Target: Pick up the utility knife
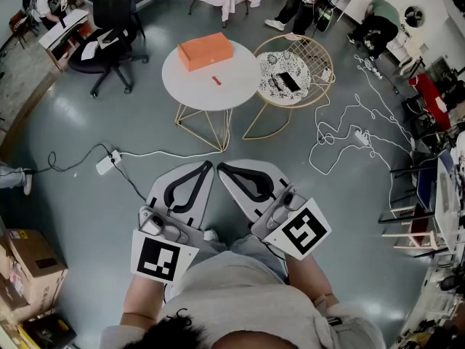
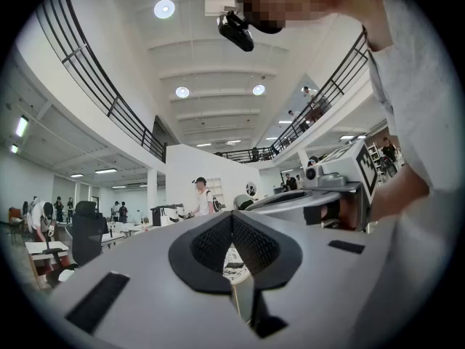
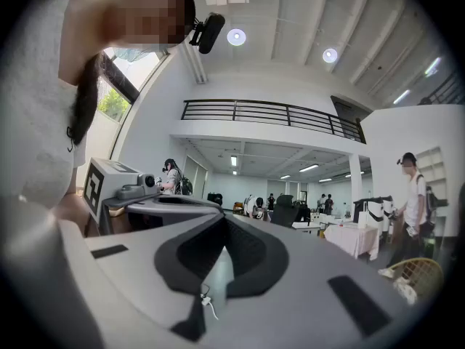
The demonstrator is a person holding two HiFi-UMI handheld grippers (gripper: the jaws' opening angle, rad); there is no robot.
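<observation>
Bright, even light from round ceiling lamps point(image 2: 164, 9) and a window point(image 3: 116, 93) at the left fills the hall, leaving soft shadows and a faint sheen on the floor point(image 1: 80, 122), while every view bends strongly toward dark, rounded edges.

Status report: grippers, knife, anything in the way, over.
Left gripper and right gripper shut, empty, near the body. Utility knife untouched on white table beside orange box. No obstruction seen.

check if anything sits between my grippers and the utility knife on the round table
Nothing visible blocks it. The utility knife lies in the open on the round table, with the orange box beyond it. Only floor, crossed by a white cable, separates the table from the left gripper and right gripper.
</observation>
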